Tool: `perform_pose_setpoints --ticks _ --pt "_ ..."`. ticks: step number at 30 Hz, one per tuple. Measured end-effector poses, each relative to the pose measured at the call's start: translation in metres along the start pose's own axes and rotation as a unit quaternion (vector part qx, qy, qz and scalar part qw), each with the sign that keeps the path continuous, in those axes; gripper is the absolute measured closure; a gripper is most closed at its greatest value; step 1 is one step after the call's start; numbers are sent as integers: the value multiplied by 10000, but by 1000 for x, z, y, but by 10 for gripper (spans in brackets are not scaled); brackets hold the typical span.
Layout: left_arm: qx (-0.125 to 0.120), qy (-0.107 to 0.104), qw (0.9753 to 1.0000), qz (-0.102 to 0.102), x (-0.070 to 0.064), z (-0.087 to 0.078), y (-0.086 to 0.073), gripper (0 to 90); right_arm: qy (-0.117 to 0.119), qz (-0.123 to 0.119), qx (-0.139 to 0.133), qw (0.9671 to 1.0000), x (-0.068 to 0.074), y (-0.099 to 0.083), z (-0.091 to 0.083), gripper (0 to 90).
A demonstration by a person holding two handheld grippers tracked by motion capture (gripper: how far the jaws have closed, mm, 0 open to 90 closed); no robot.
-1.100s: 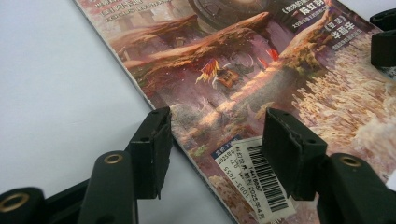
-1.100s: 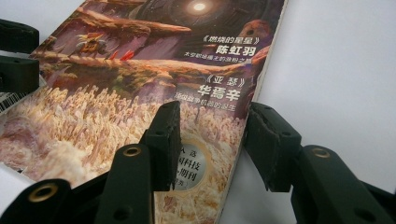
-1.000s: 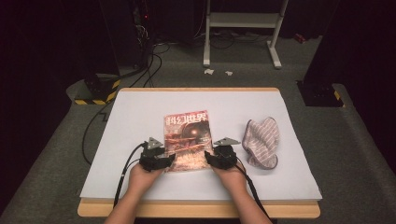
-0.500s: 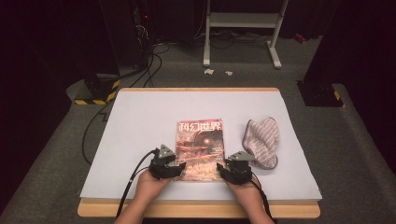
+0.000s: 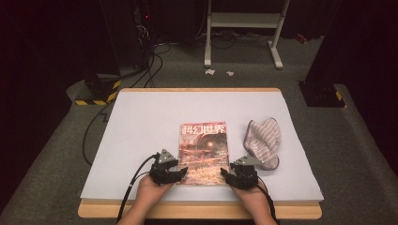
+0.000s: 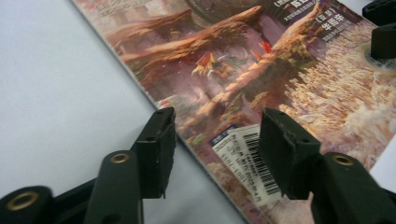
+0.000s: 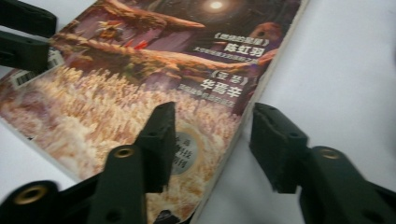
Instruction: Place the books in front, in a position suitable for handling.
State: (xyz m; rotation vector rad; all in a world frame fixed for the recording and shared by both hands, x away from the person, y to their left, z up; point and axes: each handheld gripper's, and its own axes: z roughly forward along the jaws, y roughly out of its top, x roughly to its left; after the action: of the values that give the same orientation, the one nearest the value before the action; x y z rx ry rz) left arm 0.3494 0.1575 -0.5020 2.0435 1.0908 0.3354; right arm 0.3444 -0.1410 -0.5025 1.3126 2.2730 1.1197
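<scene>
On the smooth white table [image 5: 141, 140], both grippers' fingers [image 6: 159, 144] stand parted astride the glossy rectangular magazine's [image 5: 204, 152] near corners.

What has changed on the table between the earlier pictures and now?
The magazine slid to the person's right, closer to the striped cloth. The left hand-held gripper and right hand-held gripper moved with it, drawing back to its near corners, jaws open. The cloth stayed in place.

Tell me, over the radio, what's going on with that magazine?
Left gripper open, jaws astride magazine's near-left corner. Right gripper open at near-right corner. Magazine flat on table. Striped cloth beside it, apart.
</scene>
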Motion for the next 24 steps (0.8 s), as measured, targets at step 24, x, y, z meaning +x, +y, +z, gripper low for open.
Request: perform_pose_setpoints --ticks 24 --pt "-293 396 9987 142 35 -30 -13 333 -17 -467 -576 9972 -4 9 -10 365"
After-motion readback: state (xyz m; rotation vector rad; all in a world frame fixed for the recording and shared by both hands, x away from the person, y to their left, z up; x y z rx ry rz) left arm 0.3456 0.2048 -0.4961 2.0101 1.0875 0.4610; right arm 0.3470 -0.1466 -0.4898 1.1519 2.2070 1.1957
